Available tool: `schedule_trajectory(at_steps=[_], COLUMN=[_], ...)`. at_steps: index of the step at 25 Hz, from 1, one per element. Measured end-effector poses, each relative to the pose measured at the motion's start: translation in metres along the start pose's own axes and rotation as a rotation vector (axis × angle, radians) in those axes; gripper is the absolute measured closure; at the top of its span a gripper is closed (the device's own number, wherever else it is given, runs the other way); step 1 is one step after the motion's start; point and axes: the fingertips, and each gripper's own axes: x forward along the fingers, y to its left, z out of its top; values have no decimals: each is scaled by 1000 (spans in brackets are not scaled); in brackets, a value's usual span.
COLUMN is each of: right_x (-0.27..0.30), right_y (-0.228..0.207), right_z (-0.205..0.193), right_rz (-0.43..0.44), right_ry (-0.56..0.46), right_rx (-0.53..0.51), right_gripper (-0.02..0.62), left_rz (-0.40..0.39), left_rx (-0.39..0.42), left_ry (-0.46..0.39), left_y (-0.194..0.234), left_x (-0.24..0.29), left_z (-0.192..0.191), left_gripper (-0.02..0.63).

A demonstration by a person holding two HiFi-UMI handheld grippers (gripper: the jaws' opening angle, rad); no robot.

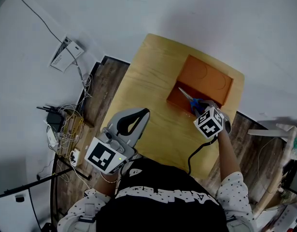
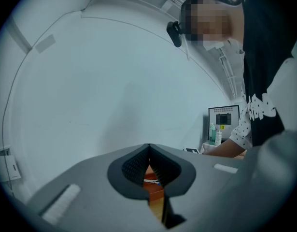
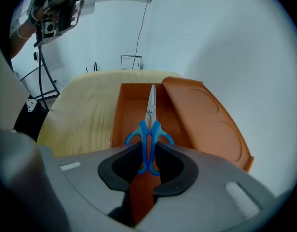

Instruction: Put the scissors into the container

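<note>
In the head view, a wooden table (image 1: 153, 81) is standing against a white wall, and an orange container (image 1: 206, 76) is lying open at its far end. The right gripper (image 1: 201, 106) is reaching over the container's near edge and is gripping the scissors (image 1: 187, 96) by the blue handles. The blades are pointing away from the person, over the open tray. The left gripper (image 1: 141, 114) is hanging above the near left edge of the table, well apart from the container. Cables (image 1: 66, 124) are lying in a tangle on the floor at the left.

In the left gripper view, the left gripper (image 2: 148, 149) is pointing level at a pale wall (image 2: 114, 81). Its jaws are meeting at the tips, clenched on nothing. Through the slit below the tips, a strip of the orange container (image 2: 154, 194) is showing far off.

In the right gripper view, the right gripper (image 3: 148, 158) is tilting steeply down, and its pads are pressing on the two blue handles of the scissors (image 3: 150, 124). The closed blades are running straight ahead into the container's tray (image 3: 121, 115). Whether the tips are touching the bottom cannot be told. The lid (image 3: 206, 115) is leaning open just beside the tray on the right, and the table (image 3: 85, 110) is spreading out to the left.
</note>
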Motion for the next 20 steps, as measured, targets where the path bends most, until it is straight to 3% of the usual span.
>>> schedule_trajectory(at_steps=[8,20], right_x=[11,12], right_y=[-2,-3], right_z=[-3,-3], right_rz=[10,1], right_ry=[49,45], right_rx=[-19,-24], right_gripper=[497,495], left_rz=[16,14], left_rx=[2,7], left_ry=[13,8], left_y=[3,0], left_x=[-3,-8], left_z=[-3,-2], left_gripper=[604,604])
